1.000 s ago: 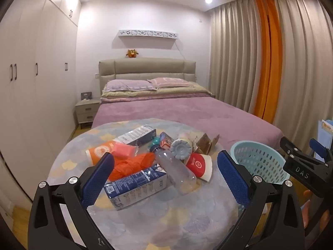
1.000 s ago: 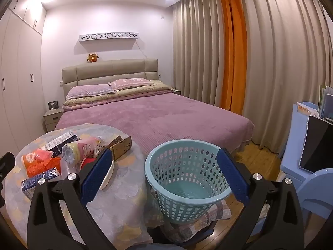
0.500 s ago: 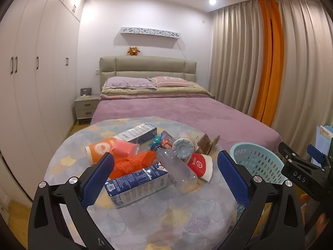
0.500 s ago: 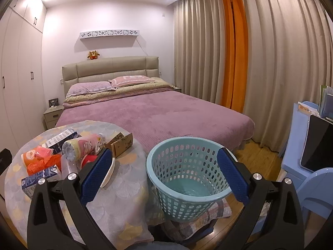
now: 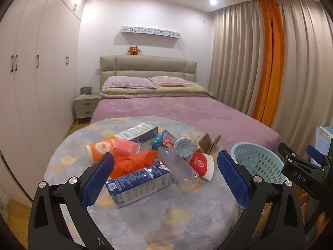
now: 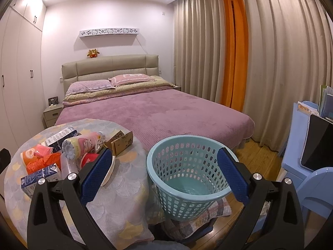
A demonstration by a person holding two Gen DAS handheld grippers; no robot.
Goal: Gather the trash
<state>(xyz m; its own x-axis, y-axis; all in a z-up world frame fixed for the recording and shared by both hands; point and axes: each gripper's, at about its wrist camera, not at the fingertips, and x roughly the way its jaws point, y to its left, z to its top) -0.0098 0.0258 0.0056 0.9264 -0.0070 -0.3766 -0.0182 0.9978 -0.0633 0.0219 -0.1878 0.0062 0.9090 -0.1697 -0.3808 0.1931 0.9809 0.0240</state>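
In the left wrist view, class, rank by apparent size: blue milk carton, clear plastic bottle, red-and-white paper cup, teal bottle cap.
1. Blue milk carton
2. Clear plastic bottle, nearly as long; the carton's nearness makes that order unsure
3. Red-and-white paper cup
4. Teal bottle cap

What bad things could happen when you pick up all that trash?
The clear bottle lies across the heap, so it might roll and knock the red cup off the table. The basket stands apart from the table, so a piece carried by the left gripper could drop short.
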